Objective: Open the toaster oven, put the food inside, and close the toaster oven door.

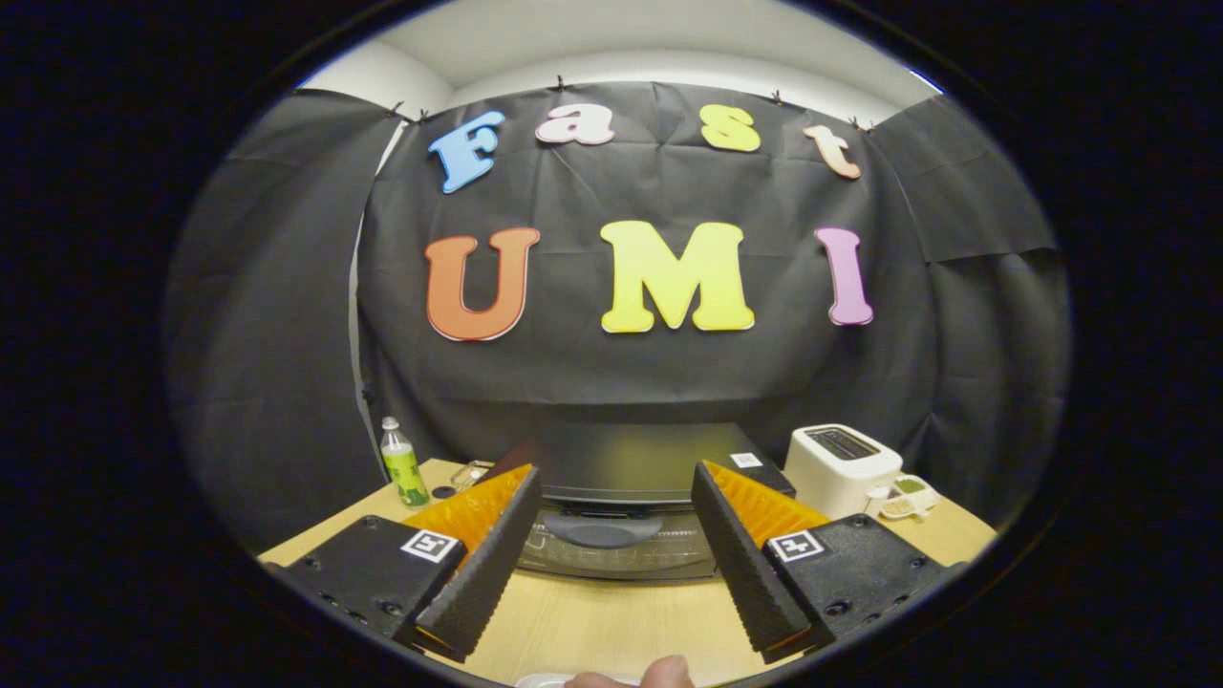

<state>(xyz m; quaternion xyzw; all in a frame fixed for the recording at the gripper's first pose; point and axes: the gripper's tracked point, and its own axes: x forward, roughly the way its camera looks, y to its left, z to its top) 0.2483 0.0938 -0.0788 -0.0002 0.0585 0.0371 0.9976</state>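
A dark toaster oven (635, 463) stands on the wooden table (592, 621) just ahead of my fingers, seen from above and in front. Its glass door with a rounded handle (602, 528) looks shut. My gripper (611, 564) is open, its two fingers spread wide with the oven's door showing between them and nothing held. A fingertip of a person's hand (659, 674) shows beneath the gripper, next to the rim of a white dish (545, 680). I cannot make out what the dish holds.
A white pop-up toaster (841, 468) stands right of the oven, with a small white dish of greenish bits (906, 497) beside it. A green-labelled bottle (403, 465) and a small clear box (471, 474) sit at the left. Black cloth walls close in behind.
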